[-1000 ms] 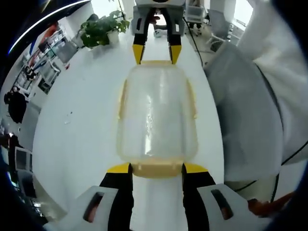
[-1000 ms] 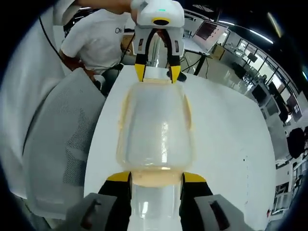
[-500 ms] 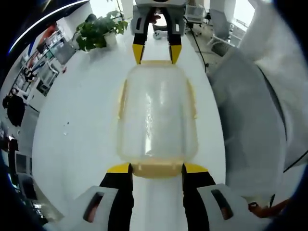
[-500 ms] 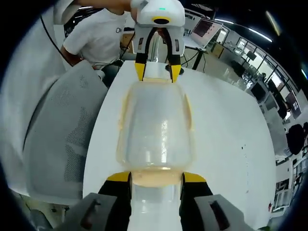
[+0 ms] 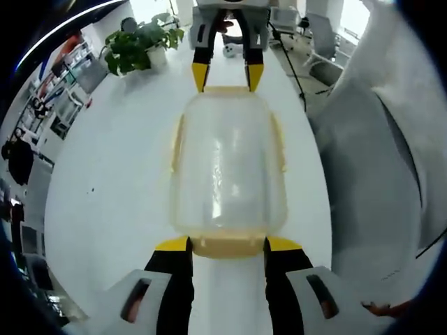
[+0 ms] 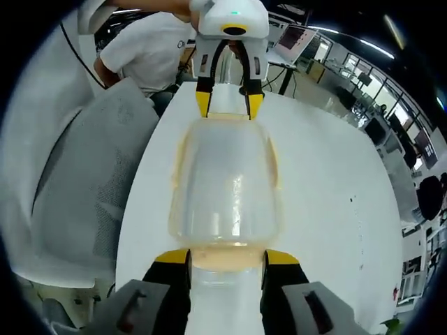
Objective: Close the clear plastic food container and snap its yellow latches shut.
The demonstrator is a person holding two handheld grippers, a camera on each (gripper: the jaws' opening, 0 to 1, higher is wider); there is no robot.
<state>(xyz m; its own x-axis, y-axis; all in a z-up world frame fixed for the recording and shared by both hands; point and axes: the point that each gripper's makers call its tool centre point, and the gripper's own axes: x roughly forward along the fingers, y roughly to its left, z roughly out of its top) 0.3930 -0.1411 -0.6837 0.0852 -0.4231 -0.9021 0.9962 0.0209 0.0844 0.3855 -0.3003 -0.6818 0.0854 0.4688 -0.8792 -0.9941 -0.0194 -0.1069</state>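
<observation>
Clear plastic container [image 5: 228,167] lies on the white counter [image 5: 112,188]; we spread our left tool [image 5: 227,244] and right tool [image 6: 226,258] astride its end latches.

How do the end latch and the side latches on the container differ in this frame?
The end latch sits between the left gripper jaw tips; the side latches have no gripper on them. The end latch spans a short end; the side latches run along the long sides. All are yellow, on the clear container.

Twin handheld grippers, the left gripper [image 5: 226,246] and right gripper [image 6: 226,259], each pair black jaws with yellow tips and white housings, the right gripper's casing carrying a green light and yellow-ringed lens.
</observation>
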